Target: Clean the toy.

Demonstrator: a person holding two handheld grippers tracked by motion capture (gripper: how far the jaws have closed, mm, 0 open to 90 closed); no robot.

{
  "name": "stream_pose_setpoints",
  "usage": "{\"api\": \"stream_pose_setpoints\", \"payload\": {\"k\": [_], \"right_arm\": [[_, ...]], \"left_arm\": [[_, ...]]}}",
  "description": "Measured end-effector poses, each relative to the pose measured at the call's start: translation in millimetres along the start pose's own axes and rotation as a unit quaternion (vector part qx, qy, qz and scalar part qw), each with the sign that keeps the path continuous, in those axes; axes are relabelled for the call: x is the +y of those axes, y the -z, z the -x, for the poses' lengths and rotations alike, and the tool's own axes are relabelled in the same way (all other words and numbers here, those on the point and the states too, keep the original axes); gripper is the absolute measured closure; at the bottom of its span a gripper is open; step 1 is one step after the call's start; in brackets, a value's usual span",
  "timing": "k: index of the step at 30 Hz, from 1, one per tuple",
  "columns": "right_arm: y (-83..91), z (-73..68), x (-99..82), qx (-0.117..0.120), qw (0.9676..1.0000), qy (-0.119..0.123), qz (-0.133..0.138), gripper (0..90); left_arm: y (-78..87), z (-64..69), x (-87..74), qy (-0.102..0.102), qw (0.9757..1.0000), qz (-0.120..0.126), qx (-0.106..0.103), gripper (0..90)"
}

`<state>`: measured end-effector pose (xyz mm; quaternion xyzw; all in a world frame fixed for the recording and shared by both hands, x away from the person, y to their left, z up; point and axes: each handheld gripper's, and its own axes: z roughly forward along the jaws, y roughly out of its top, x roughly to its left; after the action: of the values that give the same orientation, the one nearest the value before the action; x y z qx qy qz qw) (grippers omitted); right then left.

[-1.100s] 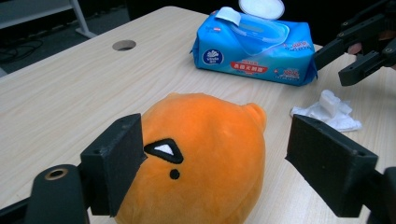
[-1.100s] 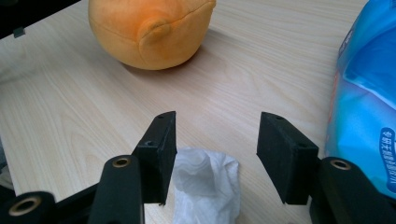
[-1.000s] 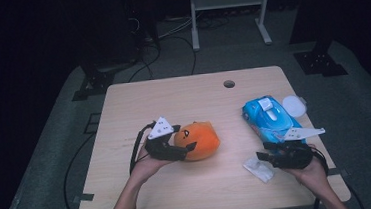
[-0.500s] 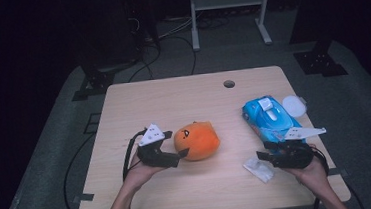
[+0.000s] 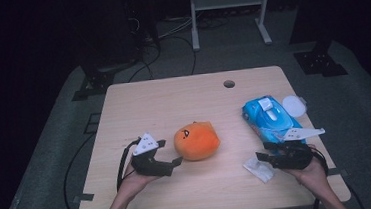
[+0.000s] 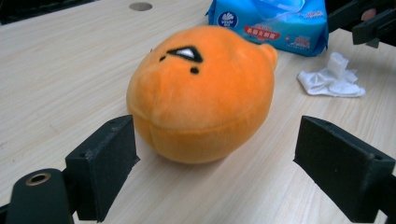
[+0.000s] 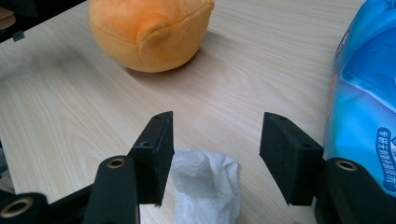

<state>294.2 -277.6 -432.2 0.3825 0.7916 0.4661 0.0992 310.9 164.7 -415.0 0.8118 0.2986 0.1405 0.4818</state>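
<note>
Plush (image 5: 197, 140), orange and round, lies near the middle of the counter (image 5: 173, 100), just ahead of the left claw (image 5: 170, 153), whose jaws stand wide with nothing between them. The right claw (image 5: 261, 157) is also wide and empty, poised over a crumpled tissue (image 5: 259, 168) beside the blue wipes pack (image 5: 269, 119).

Risks: if the left claw closes from here, its jaws may only pinch the plush's near edge, and the soft, rounded body could squirt forward or roll. On the right, the tissue is thin and limp; jaws closing above it would probably catch a fold only, though its height is hard to judge.

A second ago the left claw was against the plush; now it sits back and apart from it. The right claw has stayed put.
</note>
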Motion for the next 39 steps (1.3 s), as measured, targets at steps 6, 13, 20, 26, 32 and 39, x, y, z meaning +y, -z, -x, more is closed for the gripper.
{"api": "stream_pose_setpoints", "payload": {"k": [6, 13, 20, 26, 32, 39], "right_arm": [[-0.5, -0.9, -0.6, 0.001, 1.0000, -0.001, -0.001, 42.9], [-0.4, -3.4, 0.5, 0.009, 1.0000, 0.001, 0.001, 42.5], [-1.4, -5.8, 0.7, 0.010, 0.9999, 0.004, -0.003, 42.5], [-2.7, -6.4, 0.7, 0.009, 0.9999, 0.007, -0.007, 42.1], [-2.6, -6.4, 0.4, 0.008, 0.9999, 0.008, -0.007, 42.0], [-3.8, -7.5, -0.3, 0.009, 0.9998, 0.011, -0.011, 41.6]], "left_arm": [[3.8, -1.4, -7.1, 0.002, 1.0000, -0.002, 0.005, 11.0], [10.1, -2.4, -16.7, 0.003, 0.9999, -0.012, 0.011, 11.0], [15.7, -4.5, -26.9, 0.009, 0.9994, -0.026, 0.023, 10.1], [21.1, -5.8, -33.8, 0.014, 0.9991, -0.032, 0.025, 10.1], [26.6, -5.0, -41.9, 0.017, 0.9987, -0.040, 0.027, 10.1], [29.4, -3.7, -50.1, 0.026, 0.9986, -0.042, 0.017, 9.1]]}}
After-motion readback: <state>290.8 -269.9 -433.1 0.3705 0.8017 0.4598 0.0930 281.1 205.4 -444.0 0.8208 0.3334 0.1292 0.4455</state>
